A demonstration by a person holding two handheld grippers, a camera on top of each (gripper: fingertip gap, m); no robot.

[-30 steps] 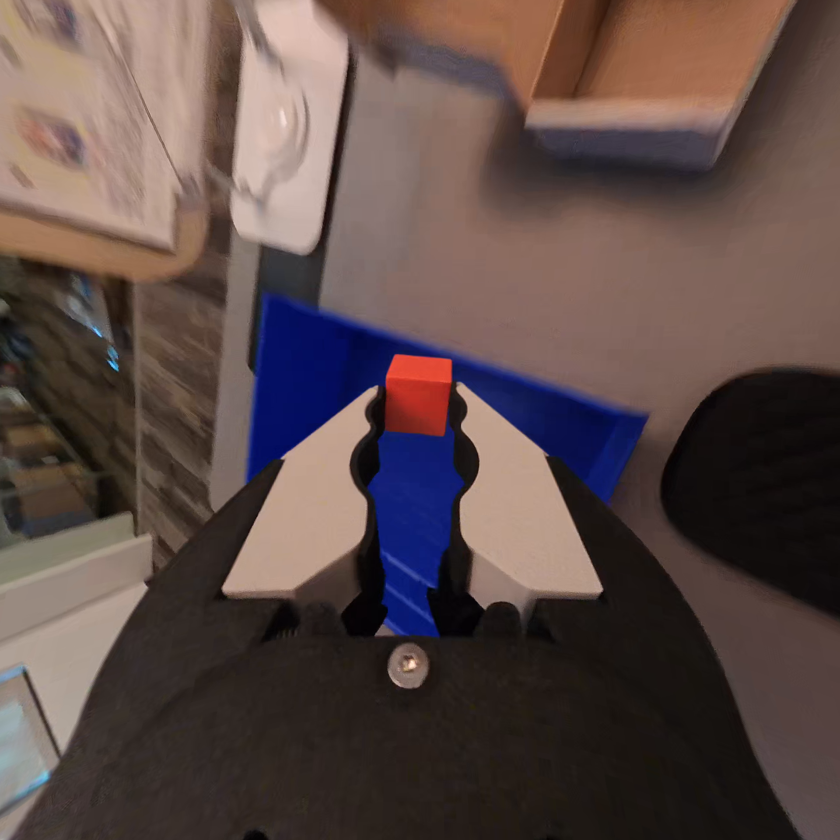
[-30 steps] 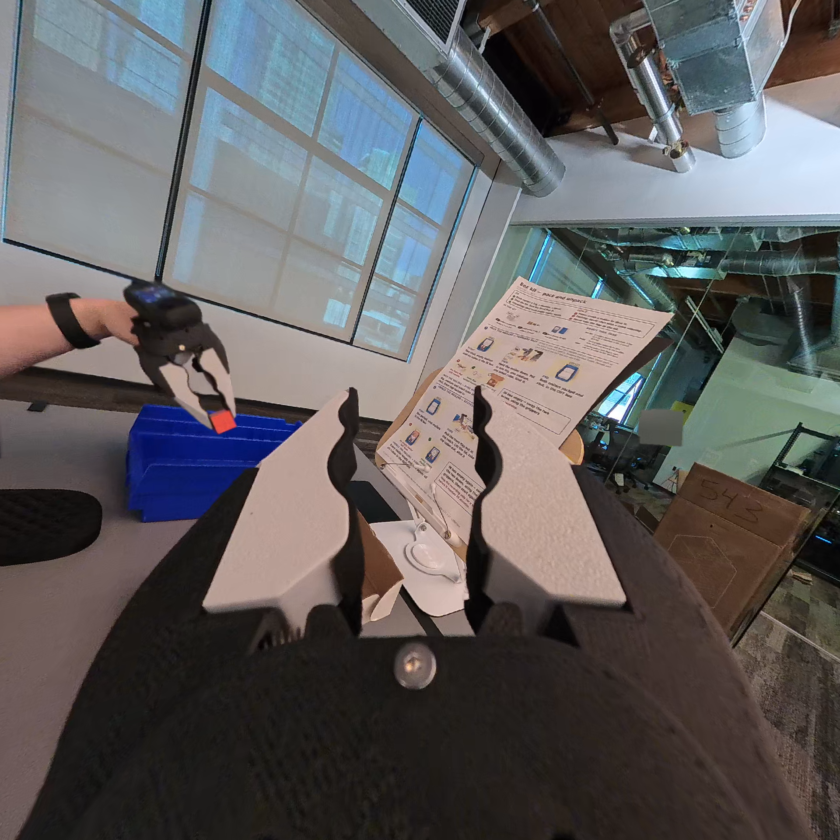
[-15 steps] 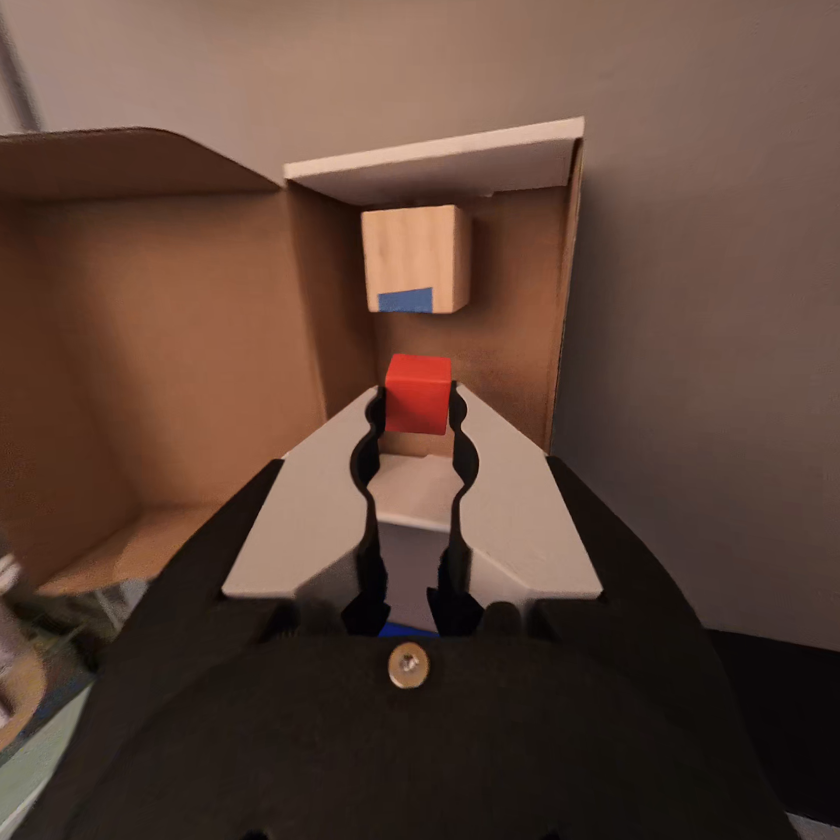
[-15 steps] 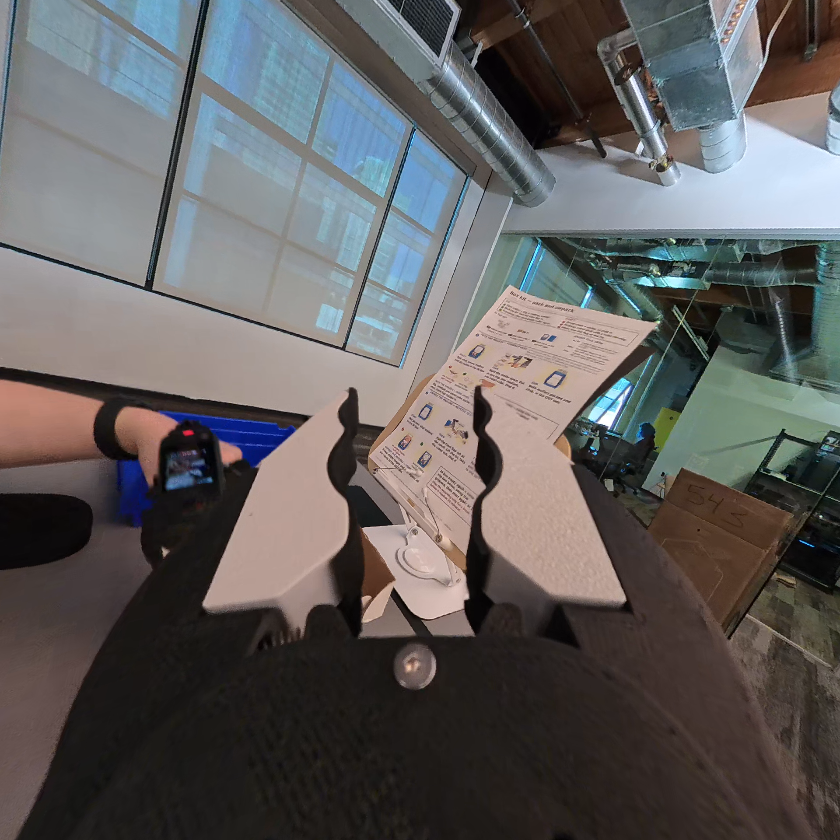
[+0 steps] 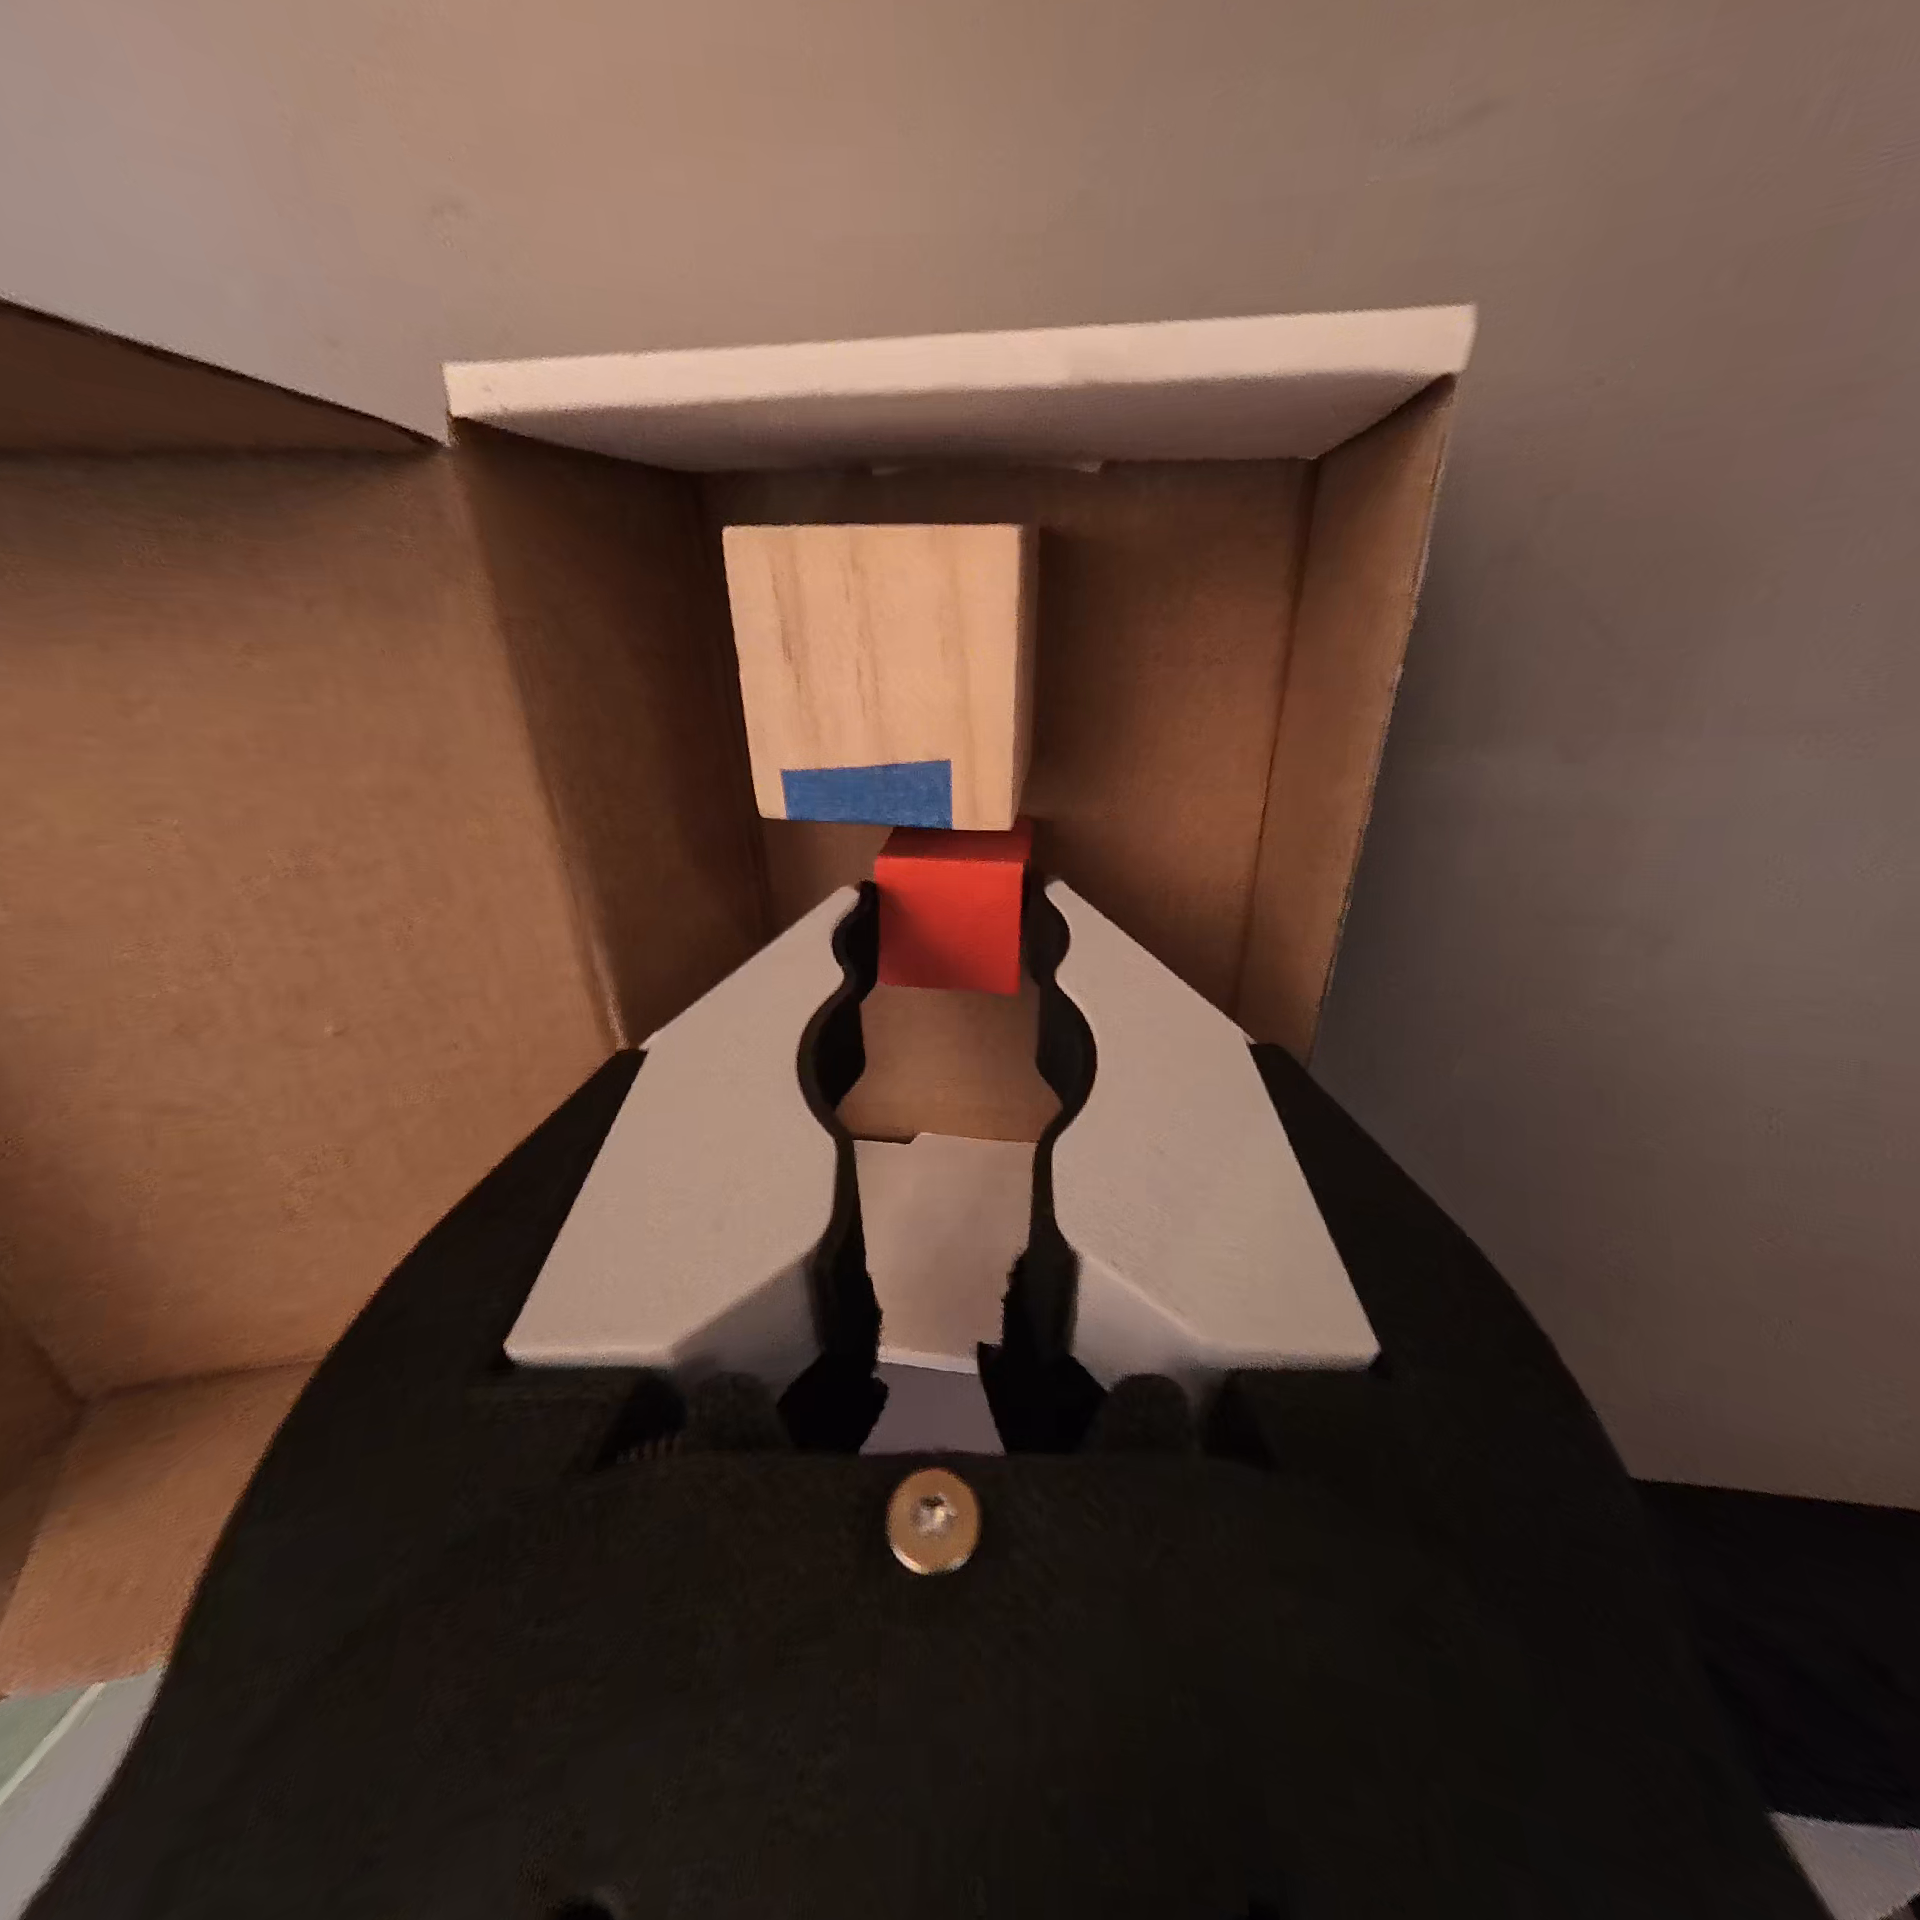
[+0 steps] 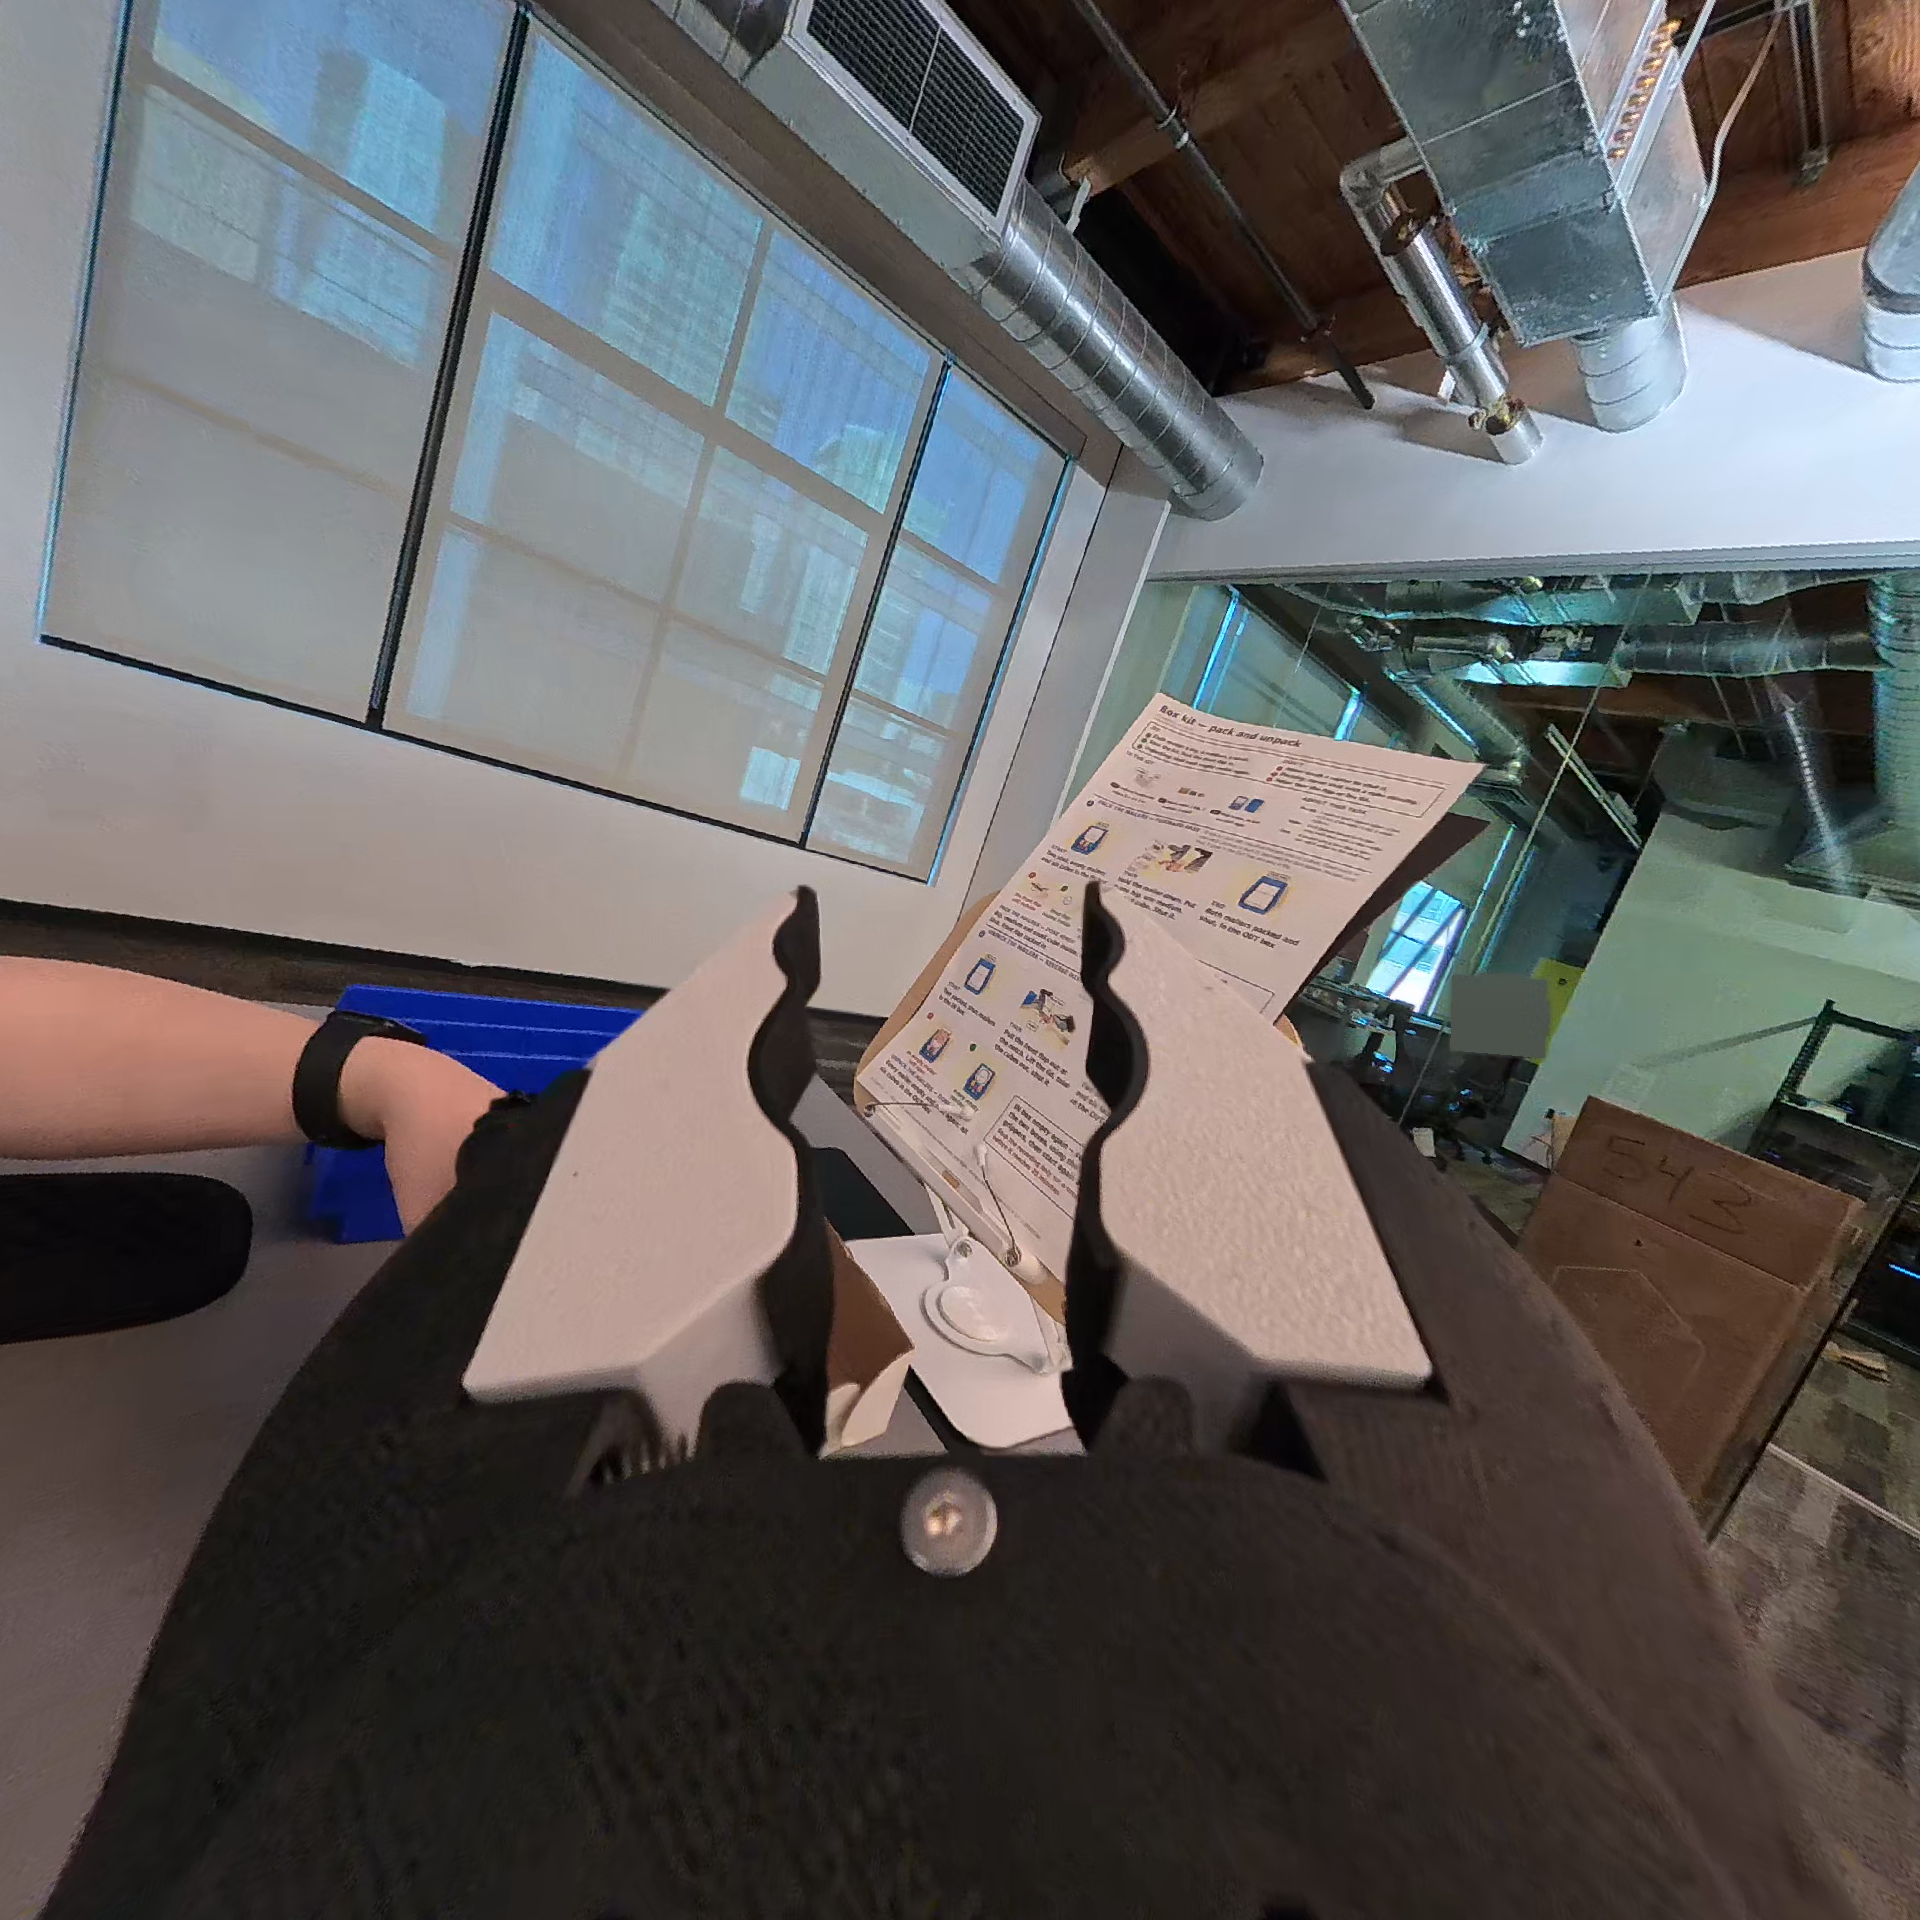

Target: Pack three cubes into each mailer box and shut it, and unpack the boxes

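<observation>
While the left gripper (image 5: 948, 914) pinches a small red cube (image 5: 951, 920) between its fingertips, it reaches into the open mailer box (image 5: 1351, 727), holding the cube over the box floor near the middle. Red cube sits just in front of, and looks to touch, the near lower edge of a bigger wooden cube (image 5: 878, 670) with a blue tape patch (image 5: 865, 793); actual contact cannot be confirmed. Wooden cube rests inside the box toward its far wall, under the white far rim. Brown lid flap (image 5: 260, 831) lies open to the left side of the box. Box stands on the grey tabletop (image 5: 1662, 831).

Right gripper (image 6: 945, 925) is raised, fingers spread apart, nothing between them, tilted up toward the windows (image 6: 520, 416). Past it, a printed instruction sheet (image 6: 1195, 914) on a white stand (image 6: 977, 1320) sits toward the tabletop's far edge. Blue bin (image 6: 468, 1039) at the far left, partly behind a person's forearm with a black wristband (image 6: 332, 1081). Black pad (image 6: 104, 1247) at the left edge.
</observation>
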